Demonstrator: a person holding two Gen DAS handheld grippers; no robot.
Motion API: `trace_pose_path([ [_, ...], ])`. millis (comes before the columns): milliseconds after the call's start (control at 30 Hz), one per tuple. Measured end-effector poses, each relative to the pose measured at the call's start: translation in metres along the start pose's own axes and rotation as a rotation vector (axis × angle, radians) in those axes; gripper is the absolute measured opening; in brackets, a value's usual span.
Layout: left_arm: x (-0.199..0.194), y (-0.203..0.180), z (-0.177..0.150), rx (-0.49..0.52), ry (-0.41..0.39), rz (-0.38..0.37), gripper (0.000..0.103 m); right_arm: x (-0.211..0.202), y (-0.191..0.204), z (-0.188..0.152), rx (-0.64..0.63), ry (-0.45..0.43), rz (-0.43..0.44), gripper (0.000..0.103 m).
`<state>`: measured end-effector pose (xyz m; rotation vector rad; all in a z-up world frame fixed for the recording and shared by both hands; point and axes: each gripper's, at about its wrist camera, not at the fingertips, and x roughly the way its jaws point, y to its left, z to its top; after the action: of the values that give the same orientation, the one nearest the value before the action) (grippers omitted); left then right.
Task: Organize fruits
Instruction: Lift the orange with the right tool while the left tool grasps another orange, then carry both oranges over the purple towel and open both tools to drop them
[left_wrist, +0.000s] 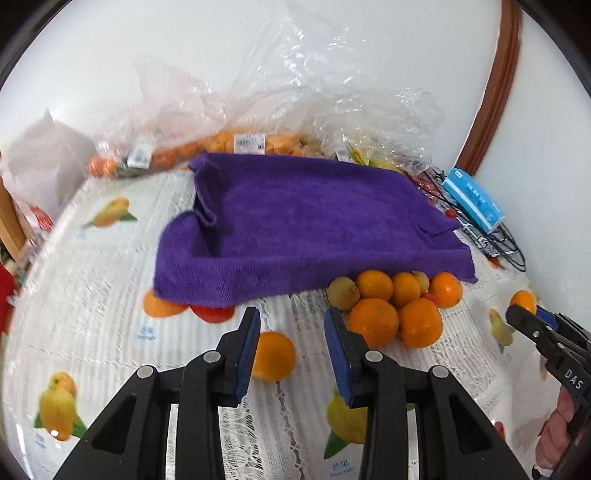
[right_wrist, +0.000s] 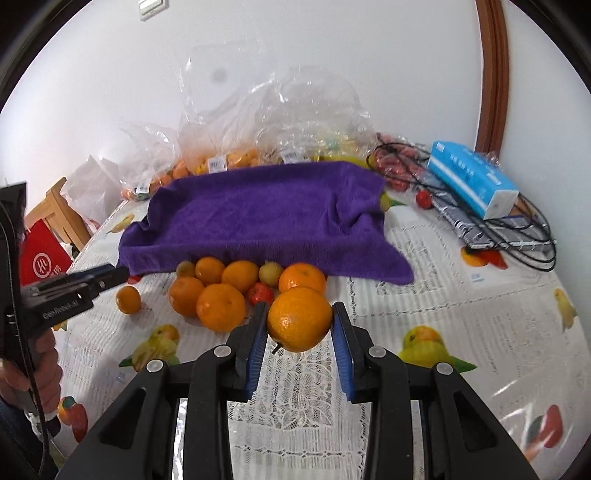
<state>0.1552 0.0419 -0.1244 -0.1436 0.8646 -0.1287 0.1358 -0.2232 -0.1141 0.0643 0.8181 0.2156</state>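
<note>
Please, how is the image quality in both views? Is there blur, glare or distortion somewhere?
Left wrist view: strong fisheye bending, the door frame curves; left part of the tablecloth is motion-blurred; the plastic bags glare. Right wrist view: same distortion, sharper; the orange between the right gripper fingers is crisp with a small highlight; the purple towel is slightly soft.

Purple towel (left_wrist: 295, 221); orange mandarins (right_wrist: 221, 306); white lace tablecloth (right_wrist: 424, 295), fruit print; blue claw pads (right_wrist: 258, 354).
</note>
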Motion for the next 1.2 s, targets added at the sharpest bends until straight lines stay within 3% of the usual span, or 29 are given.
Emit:
trace_pose_path([
  [167, 0.019, 0.008, -0.008, -0.019, 0.040, 0.021, 0.036, -0.008, 0.000, -0.006, -0.008, -0.007, -0.024, 0.034],
  [233, 0.026, 0.012, -0.011, -0.023, 0.052, 0.028, 0.048, -0.005, -0.001, -0.009, -0.007, 0.000, -0.037, 0.034],
  [333, 0.033, 0.014, -0.012, -0.022, 0.060, 0.034, 0.048, -0.001, -0.004, -0.013, -0.002, 0.010, -0.038, 0.034],
  [467, 0.040, 0.009, -0.010, -0.003, 0.051, 0.054, 0.048, 0.008, -0.009, -0.014, 0.010, 0.018, -0.032, 0.034],
  [533, 0.043, 0.005, -0.008, 0.013, 0.050, 0.057, 0.037, 0.013, -0.010, -0.013, 0.013, 0.024, -0.030, 0.034],
  [600, 0.046, 0.001, -0.006, 0.030, 0.049, 0.069, 0.034, 0.019, -0.010, -0.012, 0.011, 0.031, -0.029, 0.034],
  [833, 0.043, 0.002, -0.003, 0.013, 0.040, 0.037, 0.034, 0.025, -0.009, -0.009, -0.001, 0.030, -0.030, 0.034],
  [1200, 0.007, -0.005, 0.000, 0.026, -0.021, 0.011, 0.034, 0.020, 0.000, 0.010, -0.031, -0.014, -0.024, 0.034],
])
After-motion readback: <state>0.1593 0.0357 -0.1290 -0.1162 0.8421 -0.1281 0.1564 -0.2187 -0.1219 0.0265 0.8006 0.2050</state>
